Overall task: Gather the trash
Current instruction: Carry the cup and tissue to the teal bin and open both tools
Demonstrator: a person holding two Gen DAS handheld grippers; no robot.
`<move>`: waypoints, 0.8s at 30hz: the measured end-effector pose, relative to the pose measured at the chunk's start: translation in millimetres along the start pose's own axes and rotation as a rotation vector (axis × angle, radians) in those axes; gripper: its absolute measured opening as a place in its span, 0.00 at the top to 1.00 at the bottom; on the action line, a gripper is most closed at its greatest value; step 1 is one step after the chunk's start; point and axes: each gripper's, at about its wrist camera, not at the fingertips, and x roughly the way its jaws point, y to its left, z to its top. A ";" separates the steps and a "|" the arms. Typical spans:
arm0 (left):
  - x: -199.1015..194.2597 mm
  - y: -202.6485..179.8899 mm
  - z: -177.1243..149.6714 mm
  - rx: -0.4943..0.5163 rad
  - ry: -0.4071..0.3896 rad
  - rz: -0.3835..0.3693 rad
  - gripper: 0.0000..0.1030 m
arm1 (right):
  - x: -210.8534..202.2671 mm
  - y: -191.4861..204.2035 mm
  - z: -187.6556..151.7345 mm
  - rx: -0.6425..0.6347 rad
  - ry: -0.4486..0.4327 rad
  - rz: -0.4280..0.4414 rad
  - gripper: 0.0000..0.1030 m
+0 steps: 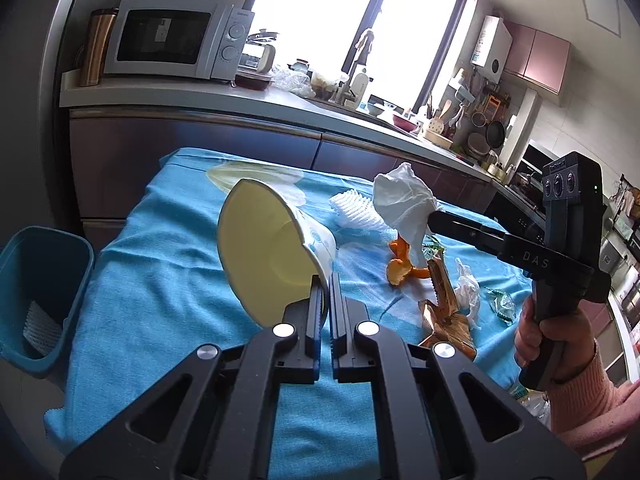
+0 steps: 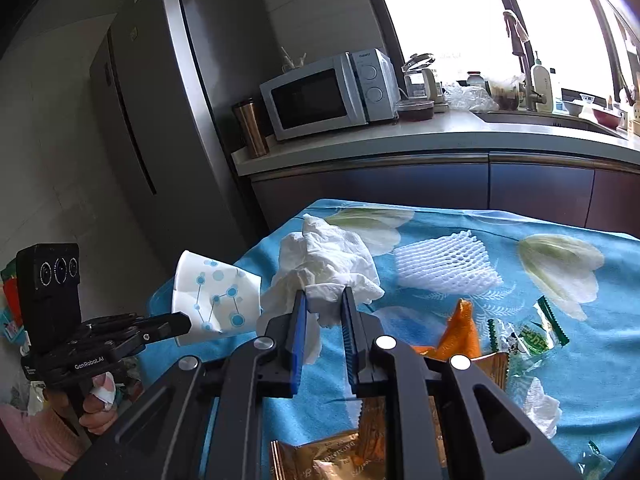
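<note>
Your left gripper [image 1: 325, 280] is pinching a crushed paper cup [image 1: 272, 248].
Your right gripper [image 2: 323, 300] is clamping a crumpled tissue [image 2: 332, 264]; orange peel [image 2: 460, 332] is lying just right of it.

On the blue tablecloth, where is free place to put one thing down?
Bare tablecloth lies on the bin side, beyond the held paper cup. Crowded: foam net, orange peel, gold wrapper and candy wrappers.

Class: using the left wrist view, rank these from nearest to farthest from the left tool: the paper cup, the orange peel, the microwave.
1. Paper cup: clamped by its rim in the left tool, so touching.
2. Orange peel: on the blue cloth, to the right of the tool.
3. Microwave: on the counter at the back, upper left.
</note>
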 end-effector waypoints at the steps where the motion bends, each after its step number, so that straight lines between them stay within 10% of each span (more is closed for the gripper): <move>1: -3.6 2.9 0.3 -0.001 -0.006 0.007 0.96 | 0.7 1.1 0.4 0.004 -0.001 0.010 0.85; 24: -81.6 81.5 0.4 -0.070 -0.107 0.182 0.96 | 56.5 81.3 10.5 -0.064 0.070 0.202 0.85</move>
